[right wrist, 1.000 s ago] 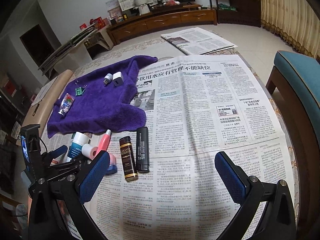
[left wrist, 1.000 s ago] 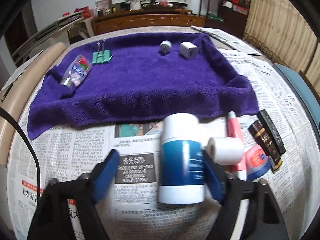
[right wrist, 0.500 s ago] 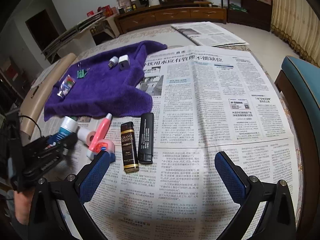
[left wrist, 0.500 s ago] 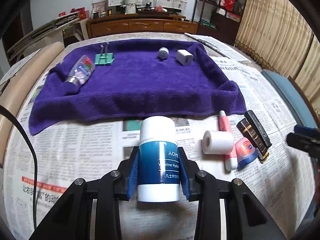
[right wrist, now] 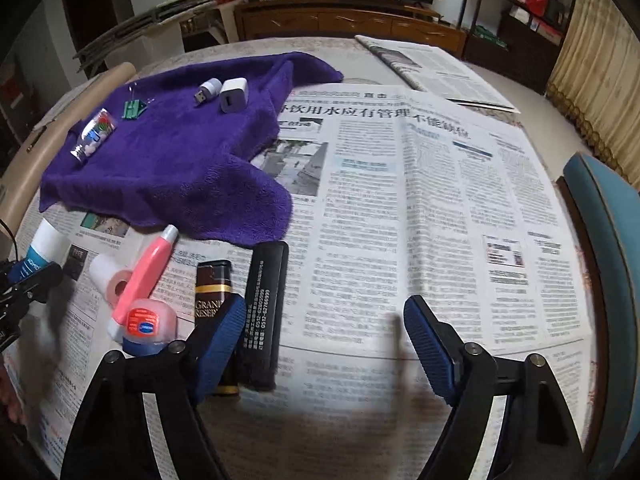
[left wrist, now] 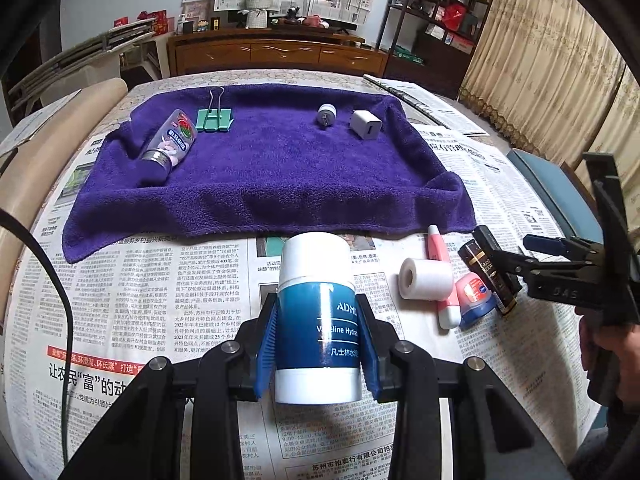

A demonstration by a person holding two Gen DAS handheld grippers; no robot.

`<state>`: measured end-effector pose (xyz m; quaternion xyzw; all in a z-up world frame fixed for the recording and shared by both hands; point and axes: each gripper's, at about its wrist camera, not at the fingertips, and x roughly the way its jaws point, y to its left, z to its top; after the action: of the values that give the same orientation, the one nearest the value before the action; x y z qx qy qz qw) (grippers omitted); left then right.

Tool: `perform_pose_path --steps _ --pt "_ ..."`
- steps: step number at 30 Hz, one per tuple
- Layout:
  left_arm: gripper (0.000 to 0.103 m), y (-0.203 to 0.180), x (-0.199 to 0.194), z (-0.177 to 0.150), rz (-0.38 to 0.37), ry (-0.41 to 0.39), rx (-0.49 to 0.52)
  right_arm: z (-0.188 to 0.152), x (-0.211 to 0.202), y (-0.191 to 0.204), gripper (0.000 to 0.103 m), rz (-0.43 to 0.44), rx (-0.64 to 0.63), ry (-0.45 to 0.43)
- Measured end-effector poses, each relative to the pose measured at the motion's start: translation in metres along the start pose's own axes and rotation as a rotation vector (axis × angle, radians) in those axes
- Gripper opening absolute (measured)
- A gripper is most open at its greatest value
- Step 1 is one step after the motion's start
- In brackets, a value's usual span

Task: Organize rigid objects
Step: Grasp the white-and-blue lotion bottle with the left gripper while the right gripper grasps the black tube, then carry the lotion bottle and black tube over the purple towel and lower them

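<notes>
Tabletop (left wrist: 132,320), round, covered w/ newspaper sheets; 1 extra folded newspaper (right wrist: 436,68) at far edge. Purple towel (left wrist: 272,176) spread on far-left part, edges rumpled. Room behind: long wooden sideboard (left wrist: 276,54) w/ papers pinned on wall above, dark shelving unit (left wrist: 440,24) at right, beige curtains (left wrist: 560,80), teal chair (right wrist: 612,216) beside table on the right.

On towel, 4 items:
- 1 clear bottle w/ pink pills (left wrist: 170,140), lying on its side, left end
- 1 green binder clip (left wrist: 214,118), just beside the bottle
- 1 small round USB plug light (left wrist: 326,114)
- 1 white charger cube (left wrist: 366,124), near the light, not touching

On newspaper, near side of towel, 5 items clustered:
- 1 white tape roll (left wrist: 424,278), on its side
- 1 pink tube (right wrist: 146,274), lying against roll
- 1 small Vaseline lip tin (right wrist: 146,326), red/blue label, touching tube's lower end
- 1 brown "Grand Reserve" box (right wrist: 214,296), flat
- 1 black slim box (right wrist: 262,312), alongside the brown one

In hand:
- 1 blue-white Vaseline jar (left wrist: 316,320), clamped between blue pads of left gripper (left wrist: 316,344), lifted off the paper short of towel's near edge. Jaws closed on it, firm.
- Right gripper (right wrist: 324,344): jaws apart, nothing pinched, have just been narrowing; left pad overlaps brown box in view, contact unclear. Black box lies between the pads; blurred shadow on the paper beneath.
</notes>
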<state>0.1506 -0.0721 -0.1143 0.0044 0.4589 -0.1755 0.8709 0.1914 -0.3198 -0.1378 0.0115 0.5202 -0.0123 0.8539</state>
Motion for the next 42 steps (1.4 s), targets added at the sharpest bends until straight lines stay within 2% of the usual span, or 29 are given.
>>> perform_pose_path --steps 8,12,17,20,21,22,26,33,42 --pt "0.034 0.009 0.001 -0.005 -0.017 0.004 -0.020 0.000 0.008 0.015 0.075 -0.020 -0.033 -0.009" --pt "0.034 0.014 0.001 -0.005 -0.017 0.004 -0.029 -0.004 0.003 0.026 0.053 0.010 -0.050 -0.036" --pt "0.034 0.020 0.000 -0.007 -0.018 0.005 -0.046 -0.005 0.002 0.029 0.048 0.017 -0.044 -0.044" --pt "0.034 0.024 0.000 -0.006 -0.019 0.007 -0.054 -0.006 0.000 0.031 0.039 0.023 -0.051 -0.044" --pt "0.034 0.026 0.000 -0.006 -0.020 0.008 -0.059 -0.007 -0.001 0.032 0.028 0.026 -0.053 -0.044" --pt "0.034 0.028 0.000 -0.006 -0.020 0.009 -0.062 -0.007 -0.001 0.033 0.021 0.031 -0.055 -0.044" --pt "0.034 0.035 -0.008 -0.003 -0.014 -0.001 -0.068 -0.004 -0.004 0.026 0.021 0.074 -0.019 -0.043" --pt "0.034 0.050 -0.024 0.011 -0.020 -0.021 -0.093 0.005 -0.027 0.020 0.021 0.084 0.006 -0.096" --pt "0.034 0.078 -0.036 0.047 0.002 -0.040 -0.111 0.025 -0.059 0.040 0.022 0.142 0.002 -0.165"
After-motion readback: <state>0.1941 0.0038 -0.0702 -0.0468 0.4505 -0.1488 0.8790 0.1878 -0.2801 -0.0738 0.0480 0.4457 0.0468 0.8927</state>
